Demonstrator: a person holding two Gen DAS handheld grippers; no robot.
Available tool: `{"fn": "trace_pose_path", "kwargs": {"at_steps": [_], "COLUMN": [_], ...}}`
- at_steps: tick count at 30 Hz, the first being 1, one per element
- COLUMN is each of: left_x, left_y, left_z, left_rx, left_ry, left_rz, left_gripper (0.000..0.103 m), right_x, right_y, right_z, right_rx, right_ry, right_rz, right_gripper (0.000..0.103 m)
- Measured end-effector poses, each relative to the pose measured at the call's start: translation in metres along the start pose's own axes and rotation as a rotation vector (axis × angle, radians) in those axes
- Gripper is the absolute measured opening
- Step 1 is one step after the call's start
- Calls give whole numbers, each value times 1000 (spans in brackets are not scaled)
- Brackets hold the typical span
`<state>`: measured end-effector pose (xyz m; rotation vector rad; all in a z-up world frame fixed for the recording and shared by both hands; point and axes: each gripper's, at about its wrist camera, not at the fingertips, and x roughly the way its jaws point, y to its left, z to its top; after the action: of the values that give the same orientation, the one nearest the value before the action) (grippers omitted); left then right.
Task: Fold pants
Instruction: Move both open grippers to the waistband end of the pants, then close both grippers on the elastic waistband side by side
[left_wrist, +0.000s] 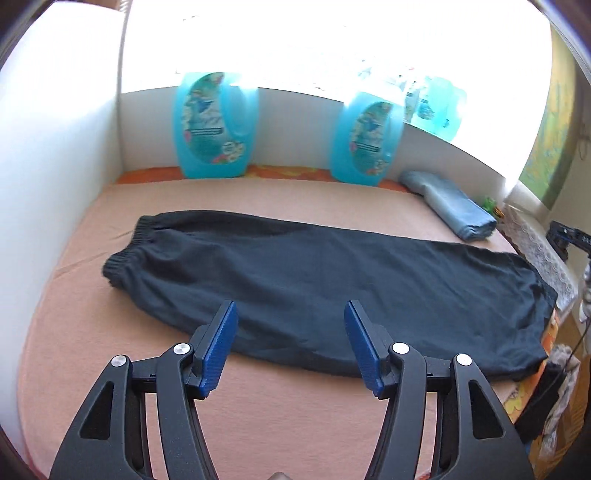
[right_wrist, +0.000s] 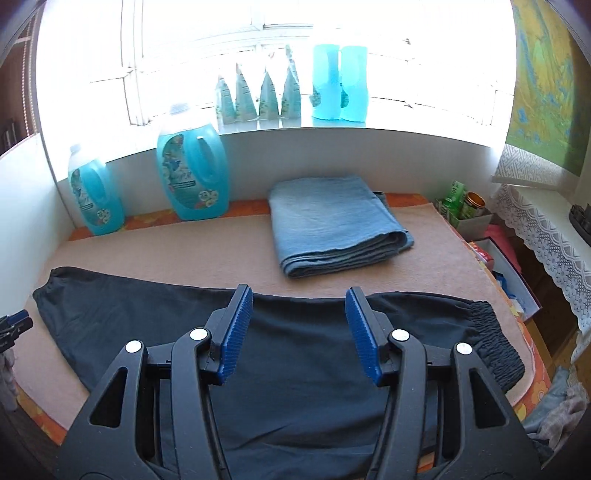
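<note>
Dark pants (left_wrist: 332, 288) lie flat and lengthwise on a peach blanket (left_wrist: 110, 350); they look folded leg over leg. In the left wrist view a ribbed elastic end (left_wrist: 125, 254) lies at the left. In the right wrist view the pants (right_wrist: 295, 387) show a gathered elastic end (right_wrist: 491, 336) at the right. My left gripper (left_wrist: 290, 306) hangs open over the pants' near edge, with nothing between its blue pads (left_wrist: 218, 350). My right gripper (right_wrist: 299, 291) is open too, above the middle of the pants, and it holds nothing.
A folded blue cloth (right_wrist: 332, 225) lies behind the pants, seen also as the blue cloth (left_wrist: 450, 206). Two blue detergent bottles (left_wrist: 216, 125) (left_wrist: 365, 140) stand at the back wall. A white wall (left_wrist: 55, 166) bounds the left. Boxes (right_wrist: 469, 214) and a lace cloth (right_wrist: 546, 236) sit right.
</note>
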<state>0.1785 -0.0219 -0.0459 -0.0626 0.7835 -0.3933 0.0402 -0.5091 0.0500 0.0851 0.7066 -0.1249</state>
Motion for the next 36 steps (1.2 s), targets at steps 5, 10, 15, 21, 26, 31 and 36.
{"fn": "trace_pose_path", "kwargs": {"at_steps": [5, 10, 15, 21, 26, 31, 36], "left_x": [19, 39, 59, 66, 72, 68, 61], "left_y": [86, 126, 152, 160, 160, 152, 139], "left_z": [6, 2, -3, 5, 10, 12, 12], "left_rx": [-268, -399, -495, -520, -521, -455, -371], "left_ry": [26, 47, 67, 35, 0, -44, -81], "left_rz": [36, 62, 56, 42, 59, 53, 39], "left_gripper": [61, 61, 61, 61, 48, 21, 17], "right_x": [30, 62, 92, 128, 166, 210, 251], "right_y": [89, 169, 238, 341, 420, 489, 536], "right_z": [12, 19, 34, 43, 42, 41, 37], "right_rx": [-127, -238, -288, -355, -355, -363, -357], "right_ry": [32, 72, 127, 237, 366, 507, 619], "right_rz": [151, 274, 411, 574, 683, 677, 619], "right_gripper": [55, 55, 55, 55, 55, 55, 56]}}
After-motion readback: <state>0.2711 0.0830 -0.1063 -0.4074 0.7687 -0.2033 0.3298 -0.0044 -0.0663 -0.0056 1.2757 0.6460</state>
